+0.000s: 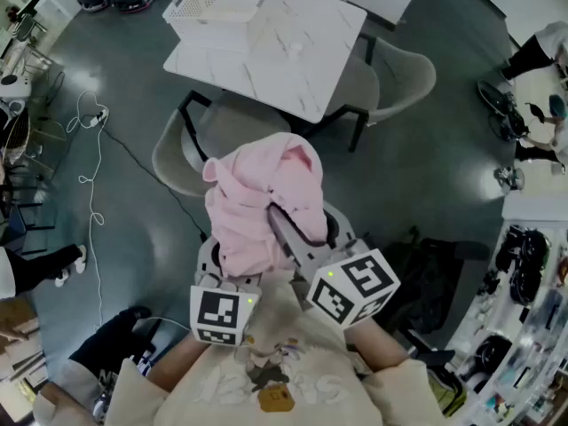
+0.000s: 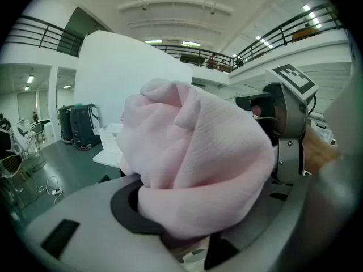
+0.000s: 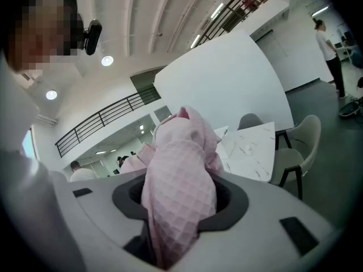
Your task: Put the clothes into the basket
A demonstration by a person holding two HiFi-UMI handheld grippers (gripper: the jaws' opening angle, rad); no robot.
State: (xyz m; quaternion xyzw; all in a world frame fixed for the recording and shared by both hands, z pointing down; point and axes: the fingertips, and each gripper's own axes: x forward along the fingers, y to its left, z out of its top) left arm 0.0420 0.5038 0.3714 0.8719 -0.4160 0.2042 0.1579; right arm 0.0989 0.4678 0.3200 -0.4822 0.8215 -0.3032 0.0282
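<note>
grey hall floor lies below; a white basket [image 1: 211,5] sits on the marble table [image 1: 297,65], well apart from the pink waffle-knit garment [image 1: 260,193]. left gripper [image 1: 232,263] and right gripper [image 1: 297,236] both clamp its bunched folds. it looks light, soft and floppy, so thick bunches probably hold best.

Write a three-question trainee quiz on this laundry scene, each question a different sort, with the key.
1. True or false: the pink garment already lies in the basket.
2. How many grippers clamp the garment? A) none B) one C) two
3. Fill in: the basket stands on the white ____.

Key:
1. False; it is held up in the air.
2. C: the left gripper and the right gripper.
3. table.
</note>
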